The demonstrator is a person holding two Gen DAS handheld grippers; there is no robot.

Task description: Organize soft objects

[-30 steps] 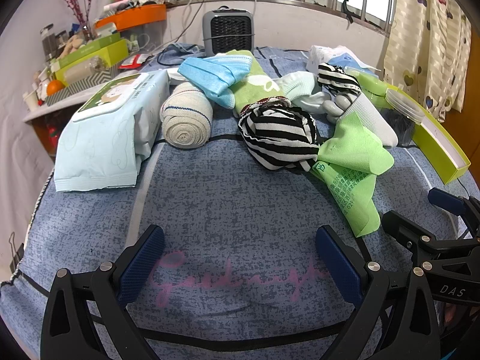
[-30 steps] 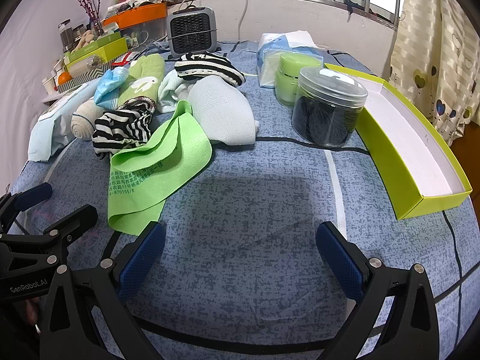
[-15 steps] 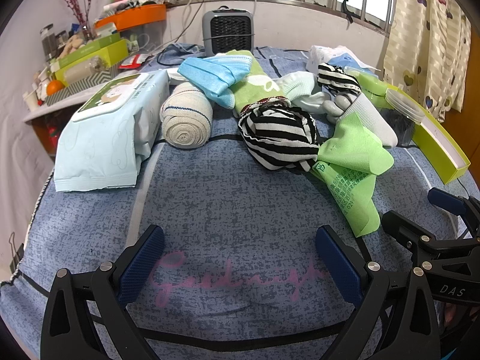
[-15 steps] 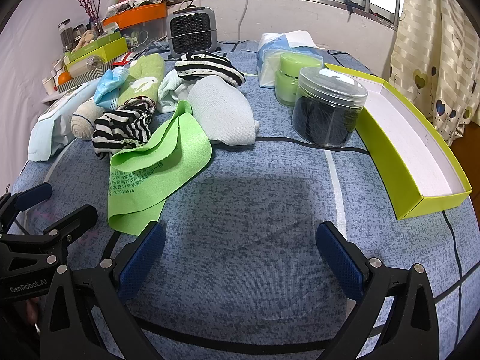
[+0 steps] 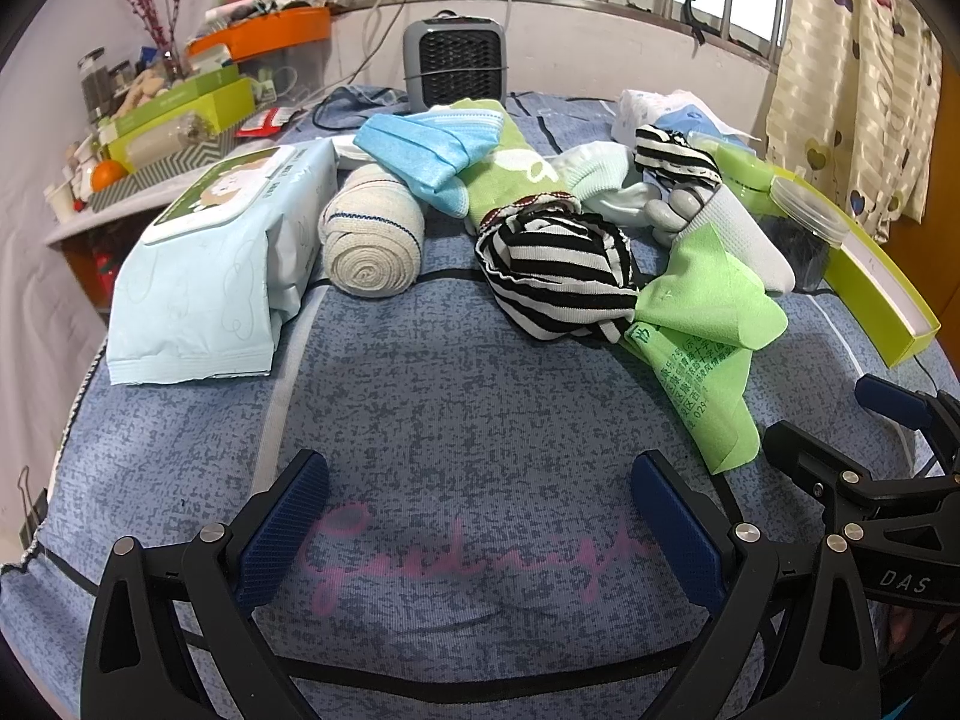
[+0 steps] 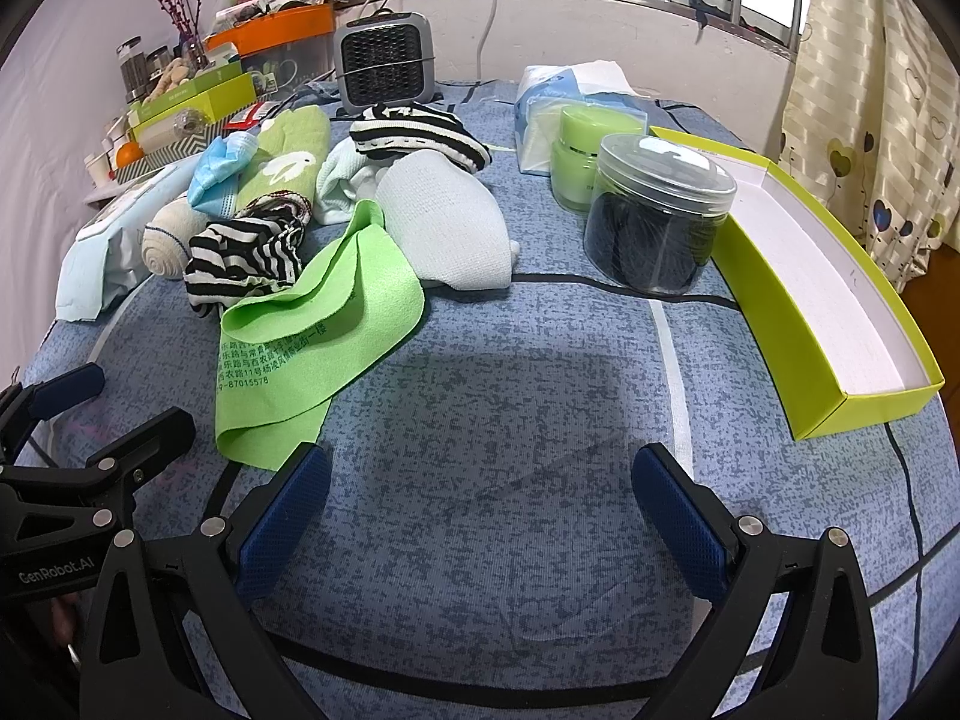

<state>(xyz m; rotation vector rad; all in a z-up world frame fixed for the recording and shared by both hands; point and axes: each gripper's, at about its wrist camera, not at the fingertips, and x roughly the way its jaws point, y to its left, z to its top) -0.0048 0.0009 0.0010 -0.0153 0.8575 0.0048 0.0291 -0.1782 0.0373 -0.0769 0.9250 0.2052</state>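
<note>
Nothing sorted yet, by the look of it. The left gripper point(image 5: 480, 510) hovers low over the blue cloth-covered worktop point(image 5: 480, 396), jaws spread wide, nothing between them. The right gripper point(image 6: 480, 510) is just beside it, jaws also spread and empty, over a bare patch of cloth.

Soft items sit in one loose cluster toward the middle and back of the worktop:
- green cloth point(image 6: 318, 330) with printed text, nearest the grippers, its near end folded over, one edge lying against the striped fabric
- black-and-white striped bundle point(image 5: 558, 276), touching the green cloth
- rolled beige bandage point(image 5: 372, 240), between the striped bundle and the wet-wipes pack point(image 5: 222, 264)
- blue face mask point(image 5: 432, 150), lying on a green towel point(image 5: 510, 174)
- pale blue knit piece point(image 6: 444, 228) and a second striped piece point(image 6: 414, 135) behind it
- a tissue pack point(image 6: 570, 96) at the back

The open lime-green box point(image 6: 840, 300) on the right side is empty, white inside showing. Likely the destination, though that is a guess. A clear jar with dark contents point(image 6: 654, 222) and a green jar point(image 6: 582, 156) stand just beside its left wall.

Progress: basically zero, every soft item outside the box. Left to do: pick each piece and move it. The green cloth is the closest grab for either gripper.
</note>
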